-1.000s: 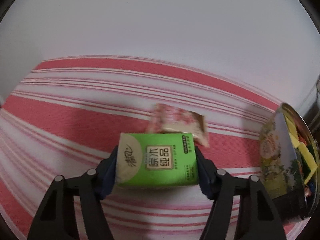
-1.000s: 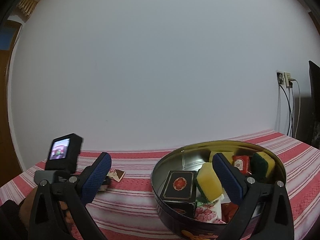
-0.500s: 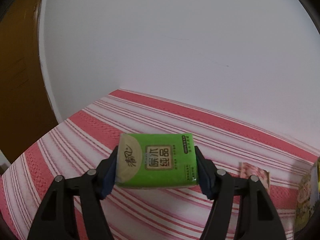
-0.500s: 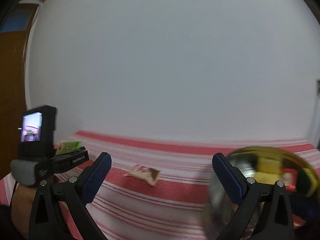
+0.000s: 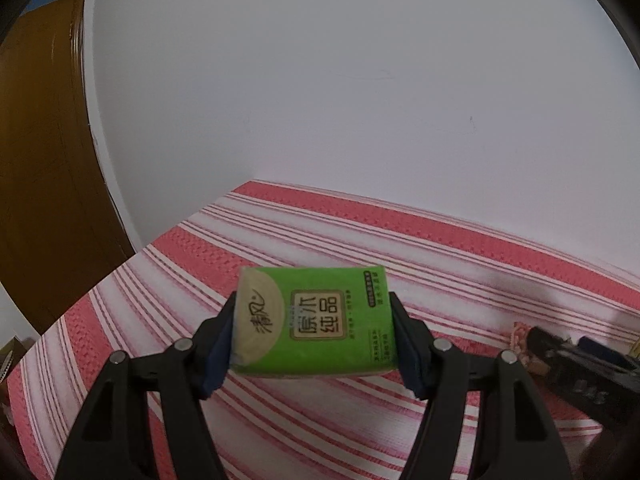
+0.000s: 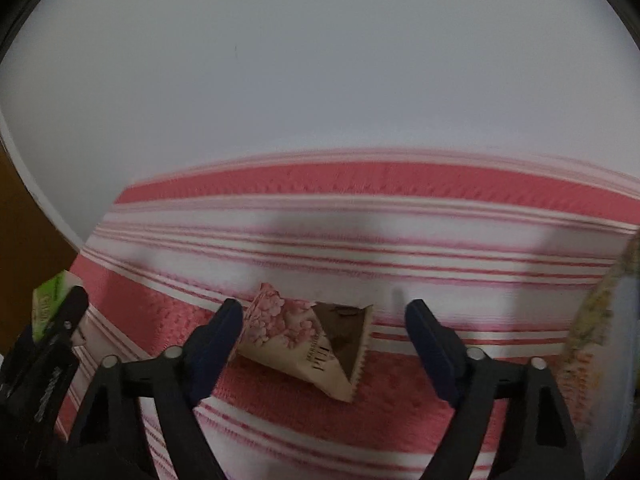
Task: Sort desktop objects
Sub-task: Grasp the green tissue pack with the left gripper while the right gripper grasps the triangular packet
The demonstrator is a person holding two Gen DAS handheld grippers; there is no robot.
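My left gripper [image 5: 314,326] is shut on a green tissue pack [image 5: 316,320] and holds it above the red-and-white striped tablecloth [image 5: 360,240]. My right gripper [image 6: 324,320] is open, its fingers on either side of a pink floral and brown snack packet [image 6: 308,340] that lies on the cloth. The packet also shows in the left wrist view [image 5: 524,340], partly hidden by the right gripper's body. The green pack shows at the left edge of the right wrist view [image 6: 48,304].
The patterned side of a round metal tin [image 6: 592,320] stands at the right edge. A white wall rises behind the table. A brown wooden door [image 5: 40,160] is at the left, past the table's left edge.
My left gripper has swung left with the tissue pack, away from the tin. My right gripper has moved left and down from over the tin to around the snack packet.
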